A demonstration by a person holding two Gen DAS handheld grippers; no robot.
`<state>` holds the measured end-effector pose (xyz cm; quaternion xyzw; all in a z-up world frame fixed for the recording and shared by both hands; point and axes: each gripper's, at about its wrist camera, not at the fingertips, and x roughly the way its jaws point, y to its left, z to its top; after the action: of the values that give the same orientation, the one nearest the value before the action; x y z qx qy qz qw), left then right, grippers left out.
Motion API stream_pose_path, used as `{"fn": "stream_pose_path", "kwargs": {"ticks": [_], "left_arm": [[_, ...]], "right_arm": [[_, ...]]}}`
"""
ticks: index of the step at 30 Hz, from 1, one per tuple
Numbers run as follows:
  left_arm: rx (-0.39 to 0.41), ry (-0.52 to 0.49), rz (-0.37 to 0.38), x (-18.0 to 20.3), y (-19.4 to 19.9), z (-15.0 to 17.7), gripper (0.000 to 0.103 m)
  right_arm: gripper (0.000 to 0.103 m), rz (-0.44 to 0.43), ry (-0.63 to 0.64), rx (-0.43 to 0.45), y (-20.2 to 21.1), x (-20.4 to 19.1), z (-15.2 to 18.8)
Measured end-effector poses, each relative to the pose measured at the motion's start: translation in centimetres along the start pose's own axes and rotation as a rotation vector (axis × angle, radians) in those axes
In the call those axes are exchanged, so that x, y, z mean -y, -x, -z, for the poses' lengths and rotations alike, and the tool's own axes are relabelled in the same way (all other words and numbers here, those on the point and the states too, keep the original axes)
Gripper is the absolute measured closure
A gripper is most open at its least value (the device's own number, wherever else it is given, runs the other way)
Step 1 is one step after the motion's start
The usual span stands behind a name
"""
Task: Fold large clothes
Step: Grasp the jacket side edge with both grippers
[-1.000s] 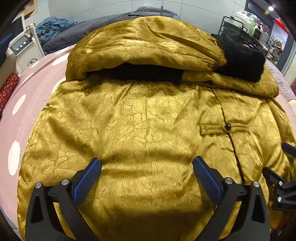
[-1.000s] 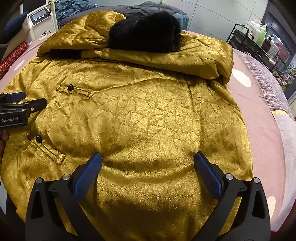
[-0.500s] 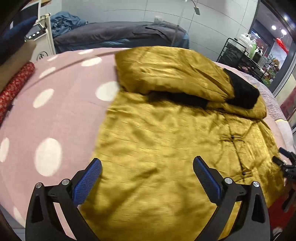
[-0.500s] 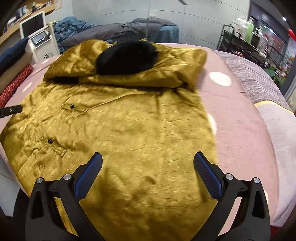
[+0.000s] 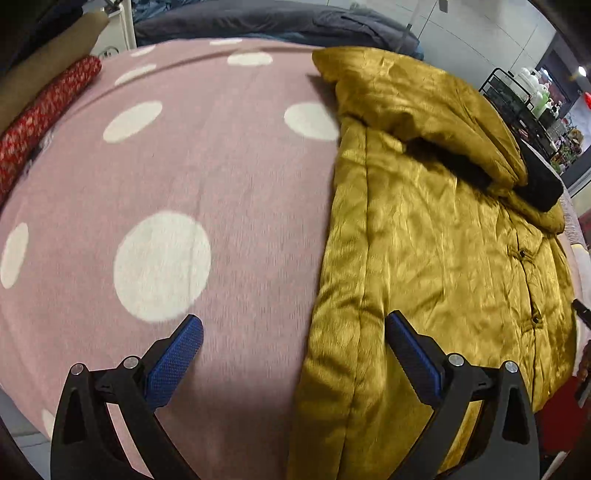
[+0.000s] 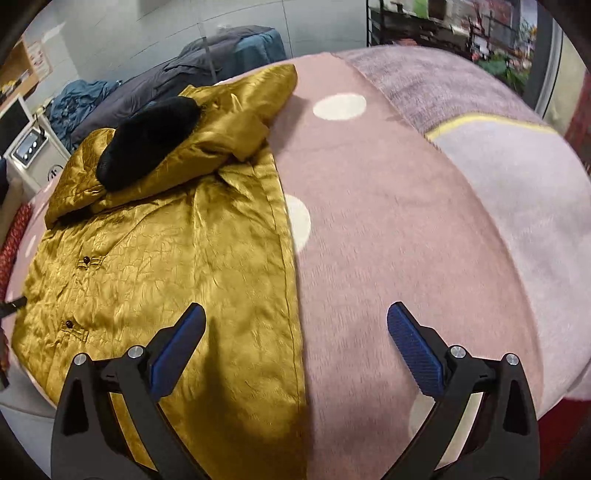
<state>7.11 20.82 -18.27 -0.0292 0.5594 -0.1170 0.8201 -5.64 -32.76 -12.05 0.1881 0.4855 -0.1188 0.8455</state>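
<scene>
A large gold padded coat (image 5: pixel 436 236) (image 6: pixel 173 251) lies front-up on a pink blanket with white dots (image 5: pixel 177 177) (image 6: pixel 388 229). Its sleeves are folded across the top, with a black fur cuff (image 5: pixel 539 181) (image 6: pixel 147 142) showing. Black buttons run down the front. My left gripper (image 5: pixel 291 350) is open and straddles the coat's left edge near the hem, one finger over blanket, one over coat. My right gripper (image 6: pixel 295 343) is open above the coat's right edge near the hem. Nothing is held between either pair of fingers.
A red patterned roll (image 5: pixel 40 114) lies at the blanket's left. Dark grey and blue clothes (image 5: pixel 258 22) (image 6: pixel 207 70) are heaped behind. A white machine (image 6: pixel 29 151) stands at the back left, a black wire rack (image 5: pixel 517 96) with bottles at the back right. A grey-lilac blanket (image 6: pixel 517 184) lies right of the pink one.
Both grippers have swung outward from over the coat's middle: the left one to the coat's left edge, the right one to its right edge. Both stay open.
</scene>
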Motion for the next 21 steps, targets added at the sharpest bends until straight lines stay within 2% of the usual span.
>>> {"fn": "stream_pose_path", "kwargs": {"ticks": [5,7,10,13,14,15,16,19,21], "left_arm": [[0.015,0.007,0.031,-0.5,0.6,1.1,0.007],[0.013,0.005,0.087,-0.4,0.9,1.5,0.008],[0.001,-0.014,0.166,0.0,1.4,2.2,0.013],[-0.007,0.007,0.241,0.5,1.5,2.6,0.026],[-0.014,0.014,0.264,0.8,1.4,2.6,0.033],[-0.026,0.018,0.294,1.1,1.3,2.6,0.038],[-0.034,0.018,0.305,1.4,1.2,2.7,0.039],[-0.032,-0.016,0.27,1.9,1.0,3.0,0.045],[-0.035,-0.008,0.265,1.8,1.1,3.0,0.053]], "right_arm": [[0.006,-0.02,0.037,-0.016,0.2,-0.1,1.3],[0.005,-0.065,0.048,-0.036,0.3,-0.5,1.5],[0.006,-0.179,0.033,-0.078,0.5,-0.9,1.8],[0.006,-0.294,-0.017,-0.124,0.6,-0.9,2.1],[0.008,-0.322,-0.028,-0.145,0.5,-0.9,2.3],[0.01,-0.339,-0.027,-0.161,0.6,-1.0,2.5],[0.012,-0.345,-0.02,-0.17,0.7,-1.1,2.7],[0.022,-0.339,0.027,-0.198,1.1,-1.2,3.6],[0.029,-0.331,0.032,-0.201,1.4,-0.9,4.3]]}}
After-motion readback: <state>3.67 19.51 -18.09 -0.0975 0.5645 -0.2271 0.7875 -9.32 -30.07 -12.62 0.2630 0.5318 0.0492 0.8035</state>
